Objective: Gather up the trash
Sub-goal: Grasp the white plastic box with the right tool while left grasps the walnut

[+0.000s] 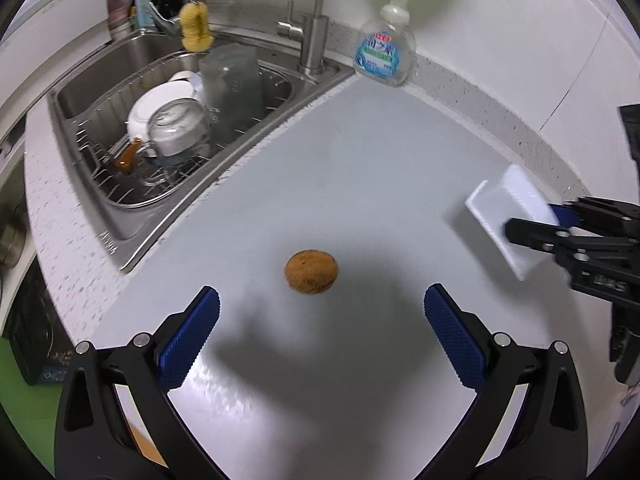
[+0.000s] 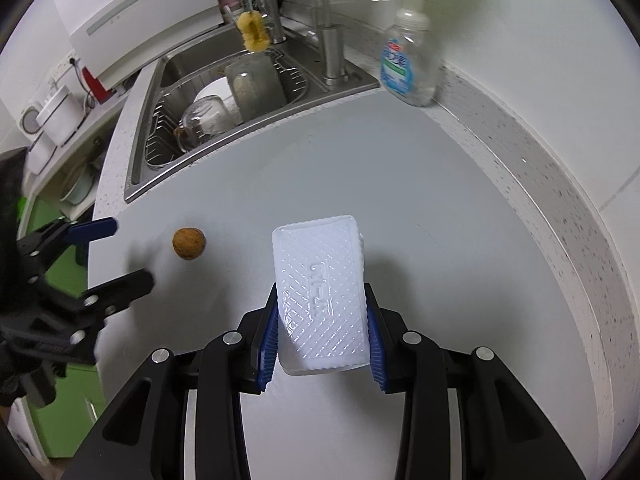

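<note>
The right hand-held gripper (image 2: pixel 322 334) sat closest to its own camera, its blue pads (image 2: pixel 269 340) clamped on the two long sides of a white plastic tray (image 2: pixel 320 292). The tray was gripped at its near end and lifted clear of the grey table (image 2: pixel 440 208), ribbed underside turned toward the lens. Its long axis ran straight out along the fingers, the free short end pointing away from the hand-held gripper toward the sink (image 2: pixel 224 92). From the left wrist view it hung tilted, one corner lower than the rest.

The left hand-held gripper (image 1: pixel 322 312) was wide open with nothing between its pads, poised above the table. The walnut (image 1: pixel 311 271) lay just ahead of its fingertips, roughly centred between them, untouched. The nut's slightly longer axis lay across the gap, from one finger toward the other.

The thin tray looked flexible, so a hold on only its near end could let it bow or pivot and slip out, especially if swung quickly. It could also crack under a tighter squeeze. The walnut was round and hard; a closing pad meeting it off centre would probably roll it away toward the sink edge to the left of the hand-held gripper. The two hand-held grippers stood near each other, so a careless sweep might knock the tray against the left one's fingers
</note>
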Demonstrator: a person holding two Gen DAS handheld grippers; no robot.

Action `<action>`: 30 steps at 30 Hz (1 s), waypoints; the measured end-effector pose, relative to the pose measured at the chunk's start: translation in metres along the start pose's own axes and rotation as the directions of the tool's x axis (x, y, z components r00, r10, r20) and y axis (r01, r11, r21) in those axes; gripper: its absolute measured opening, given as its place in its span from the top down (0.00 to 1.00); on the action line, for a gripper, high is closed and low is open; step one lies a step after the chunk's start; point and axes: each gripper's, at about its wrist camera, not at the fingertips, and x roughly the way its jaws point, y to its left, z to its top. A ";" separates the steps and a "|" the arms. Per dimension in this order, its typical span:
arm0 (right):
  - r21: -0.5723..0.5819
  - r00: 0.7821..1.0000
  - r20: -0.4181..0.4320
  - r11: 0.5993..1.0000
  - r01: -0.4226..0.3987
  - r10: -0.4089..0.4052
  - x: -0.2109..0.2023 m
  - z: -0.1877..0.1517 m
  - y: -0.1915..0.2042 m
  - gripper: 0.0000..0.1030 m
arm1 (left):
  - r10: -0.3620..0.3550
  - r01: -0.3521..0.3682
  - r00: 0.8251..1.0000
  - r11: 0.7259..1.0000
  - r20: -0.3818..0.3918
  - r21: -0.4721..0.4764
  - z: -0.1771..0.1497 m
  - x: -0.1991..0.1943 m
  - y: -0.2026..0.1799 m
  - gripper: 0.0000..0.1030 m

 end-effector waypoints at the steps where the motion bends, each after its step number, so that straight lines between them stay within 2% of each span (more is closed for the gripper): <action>1: 0.009 1.000 0.002 1.000 0.000 0.000 -0.001 -0.002 -0.003 0.65 | -0.010 0.010 1.000 1.000 -0.011 0.005 0.002 0.007 0.001 0.03; 5: 0.028 1.000 0.003 1.000 -0.002 0.002 -0.003 -0.006 -0.010 0.65 | -0.011 0.011 1.000 1.000 -0.024 0.017 0.006 0.021 0.005 0.05; 6: 0.030 1.000 0.003 1.000 -0.002 0.002 -0.003 -0.007 -0.011 0.65 | -0.006 0.007 1.000 1.000 -0.026 0.020 0.007 0.023 0.006 0.15; 8: 0.033 1.000 0.002 0.999 -0.004 0.004 -0.003 -0.008 -0.012 0.65 | 0.004 -0.003 0.999 1.000 -0.045 0.027 0.008 0.031 0.007 0.26; 14: 0.033 1.000 -0.002 0.999 -0.011 0.011 0.000 -0.009 -0.013 0.65 | 0.039 -0.037 0.999 0.997 -0.032 0.069 0.007 0.041 0.005 0.27; 15: 0.034 1.000 -0.002 0.999 -0.011 0.011 0.000 -0.009 -0.013 0.65 | 0.043 -0.041 0.999 0.996 -0.031 0.074 0.006 0.042 0.003 0.37; 17: 0.035 1.000 -0.001 0.999 -0.012 0.012 0.000 -0.009 -0.013 0.65 | 0.069 -0.066 0.997 0.994 -0.029 0.085 0.005 0.045 0.001 0.49; 22: 0.032 1.000 0.003 0.999 -0.013 0.013 -0.002 -0.009 -0.012 0.65 | 0.090 -0.088 0.996 0.992 -0.019 0.087 0.005 0.045 -0.001 0.65; 30: 0.027 1.000 0.007 0.999 -0.019 0.019 -0.004 -0.009 -0.011 0.65 | 0.069 -0.066 0.997 0.994 -0.040 0.083 0.003 0.042 -0.003 0.65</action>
